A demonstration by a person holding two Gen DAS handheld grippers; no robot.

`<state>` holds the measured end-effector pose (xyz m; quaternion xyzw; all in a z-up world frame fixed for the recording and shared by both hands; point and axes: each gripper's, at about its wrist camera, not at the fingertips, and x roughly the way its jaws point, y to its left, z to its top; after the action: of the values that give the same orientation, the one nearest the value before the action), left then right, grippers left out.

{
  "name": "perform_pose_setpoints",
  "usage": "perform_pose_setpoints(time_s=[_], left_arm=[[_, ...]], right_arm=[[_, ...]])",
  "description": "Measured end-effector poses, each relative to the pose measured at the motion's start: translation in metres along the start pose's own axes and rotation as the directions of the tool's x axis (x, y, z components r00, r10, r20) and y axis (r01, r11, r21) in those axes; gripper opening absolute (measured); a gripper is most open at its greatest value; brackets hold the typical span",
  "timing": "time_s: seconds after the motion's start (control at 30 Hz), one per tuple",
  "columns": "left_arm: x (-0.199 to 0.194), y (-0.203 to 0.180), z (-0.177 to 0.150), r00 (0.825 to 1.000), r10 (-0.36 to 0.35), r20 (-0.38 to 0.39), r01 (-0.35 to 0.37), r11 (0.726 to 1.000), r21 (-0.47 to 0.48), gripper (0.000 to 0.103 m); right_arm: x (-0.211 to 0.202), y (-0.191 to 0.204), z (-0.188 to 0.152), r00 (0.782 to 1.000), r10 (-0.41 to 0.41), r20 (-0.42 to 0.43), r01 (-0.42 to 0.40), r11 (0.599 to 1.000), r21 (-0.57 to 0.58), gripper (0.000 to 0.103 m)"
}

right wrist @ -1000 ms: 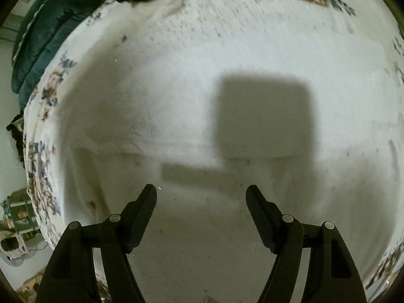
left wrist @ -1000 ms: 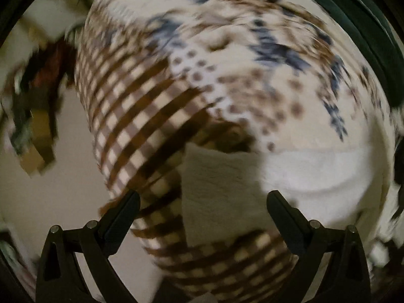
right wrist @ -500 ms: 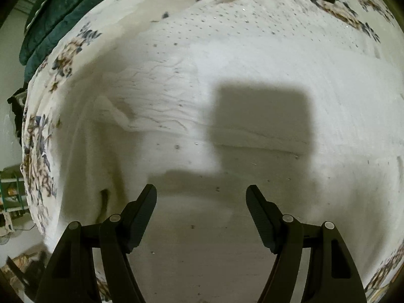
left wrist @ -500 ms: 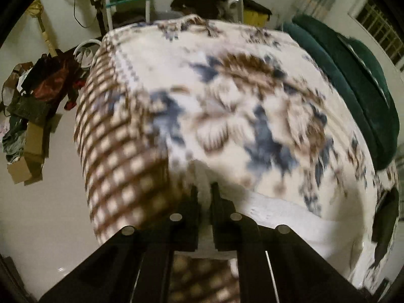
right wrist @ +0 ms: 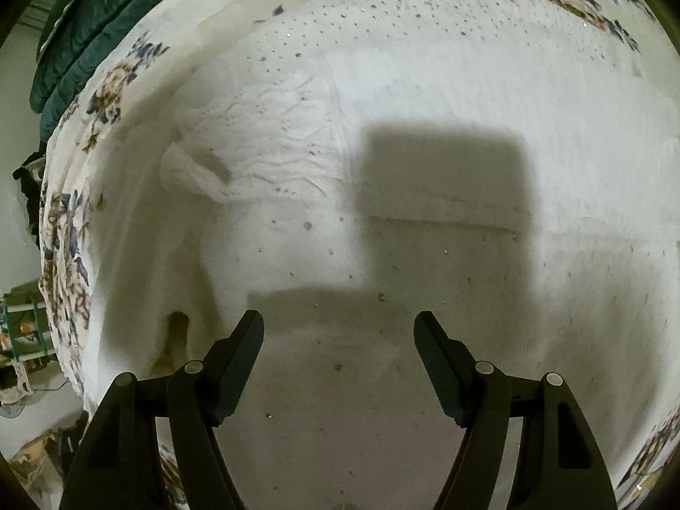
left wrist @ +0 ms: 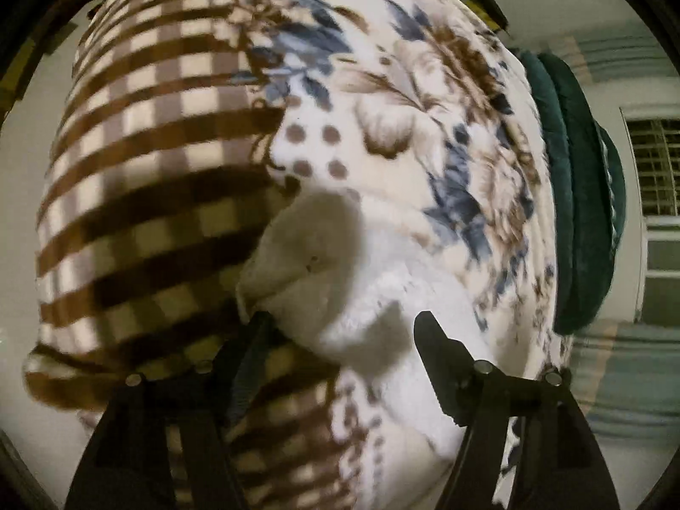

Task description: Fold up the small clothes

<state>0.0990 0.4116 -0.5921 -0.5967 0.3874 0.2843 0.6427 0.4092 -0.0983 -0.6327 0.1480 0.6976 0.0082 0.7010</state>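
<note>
A white fuzzy garment [right wrist: 425, 148] with small silver studs lies spread on the flowered bed blanket [right wrist: 106, 93]. In the left wrist view a corner of it [left wrist: 323, 263] lies just in front of my left gripper [left wrist: 340, 327], which is open; the corner rests against the left finger [left wrist: 250, 340], not clamped. My right gripper [right wrist: 340, 327] is open and empty, hovering low over the garment's middle. A folded sleeve or edge [right wrist: 199, 170] lies to its left.
The blanket [left wrist: 403, 85] has a brown checked border [left wrist: 148, 170] that falls over the bed's edge. Dark green bedding [left wrist: 586, 212] lies along the far side, also in the right wrist view [right wrist: 97, 12]. A window [left wrist: 654, 161] and shelf clutter [right wrist: 21, 331] stand beyond the bed.
My left gripper was shut on the garment's corner half a second ago; now it is open and the corner lies loose. The right gripper has risen slightly and stayed open.
</note>
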Motion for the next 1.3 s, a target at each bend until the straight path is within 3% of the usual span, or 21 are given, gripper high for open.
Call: perform_pose_setpoints(time_s=[0.1,0.17,0.37,0.5,0.57,0.67,0.8,0.87,0.93,1.07,1.17,1.23,1.3], left_arm=[[0.006,-0.011,0.004,0.997,0.041,0.071,-0.039,0.999,-0.02,0.062],[0.004,-0.024,0.004,0.989,0.097,0.112,-0.101,0.995,0.026,0.012],[-0.023,-0.078,-0.011,0.955,0.155,0.254,-0.213,0.952,0.221,0.009],[-0.047,-0.139,-0.039,0.937,0.101,0.333,-0.231,0.897,0.377,0.009],[-0.056,-0.187,-0.07,0.935,0.04,0.354,-0.221,0.844,0.488,0.009],[-0.049,-0.25,-0.127,0.947,-0.03,0.319,-0.186,0.758,0.625,0.009],[-0.013,-0.322,-0.222,0.979,-0.089,0.184,-0.084,0.646,0.759,0.009],[0.005,-0.349,-0.271,0.988,-0.106,0.11,-0.026,0.594,0.804,0.009],[0.026,-0.375,-0.332,0.993,-0.113,0.033,0.031,0.521,0.853,0.009],[0.058,-0.405,-0.436,0.988,-0.091,-0.125,0.152,0.398,0.905,0.01],[0.075,-0.416,-0.491,0.985,-0.03,-0.168,0.168,0.323,0.931,0.013],[0.079,-0.418,-0.513,0.981,-0.014,-0.192,0.188,0.291,0.938,0.015],[0.08,-0.417,-0.522,0.981,-0.02,-0.191,0.19,0.27,0.944,0.029]], right_arm=[[-0.001,-0.002,0.0,1.0,-0.008,0.008,0.008,1.0,0.001,0.075],[-0.004,-0.005,0.001,1.0,-0.002,0.02,0.001,1.0,0.002,0.075],[-0.019,-0.03,0.002,0.998,0.04,0.053,-0.042,0.999,0.034,0.075],[-0.026,-0.065,0.008,0.995,0.078,0.065,-0.084,0.993,0.081,0.075],[-0.03,-0.086,0.016,0.994,0.086,0.072,-0.093,0.99,0.104,0.075],[-0.041,-0.112,0.027,0.99,0.101,0.095,-0.113,0.986,0.125,0.075],[-0.061,-0.148,0.041,0.984,0.112,0.139,-0.132,0.981,0.145,0.075],[-0.073,-0.169,0.048,0.98,0.105,0.166,-0.13,0.98,0.149,0.075],[-0.082,-0.187,0.05,0.978,0.094,0.186,-0.123,0.981,0.151,0.075],[-0.099,-0.232,0.056,0.976,0.073,0.205,-0.11,0.978,0.177,0.075],[-0.103,-0.264,0.055,0.979,0.059,0.193,-0.097,0.975,0.198,0.075],[-0.103,-0.279,0.05,0.982,0.058,0.179,-0.095,0.974,0.207,0.075],[-0.103,-0.294,0.046,0.985,0.061,0.163,-0.097,0.97,0.221,0.075]])
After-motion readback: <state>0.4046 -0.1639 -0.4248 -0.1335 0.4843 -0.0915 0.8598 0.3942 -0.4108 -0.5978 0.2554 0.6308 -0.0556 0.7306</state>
